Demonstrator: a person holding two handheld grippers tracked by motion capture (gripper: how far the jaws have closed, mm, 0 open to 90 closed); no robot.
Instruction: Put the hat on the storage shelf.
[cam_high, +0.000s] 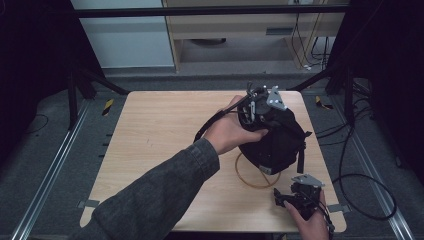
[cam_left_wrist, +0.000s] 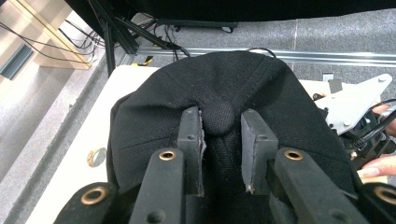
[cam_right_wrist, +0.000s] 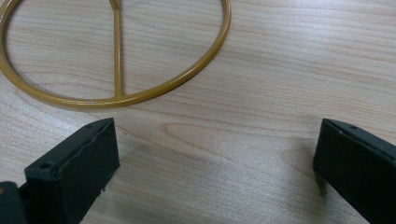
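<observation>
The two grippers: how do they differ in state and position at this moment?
The left gripper has its jaws narrowed around the button on top of the black cap, while the right gripper has its jaws wide apart with nothing between them. The left gripper is raised on the cap at the far side of the table; the right gripper is low near the front edge, beside the yellow ring stand. Both have black jaws and are hand-held.

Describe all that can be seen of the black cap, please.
The black cap is of woven fabric, with stitched panels meeting at a round top button. It sits raised above the wooden table, over a yellow ring. The left gripper has one jaw on each side of the button.
</observation>
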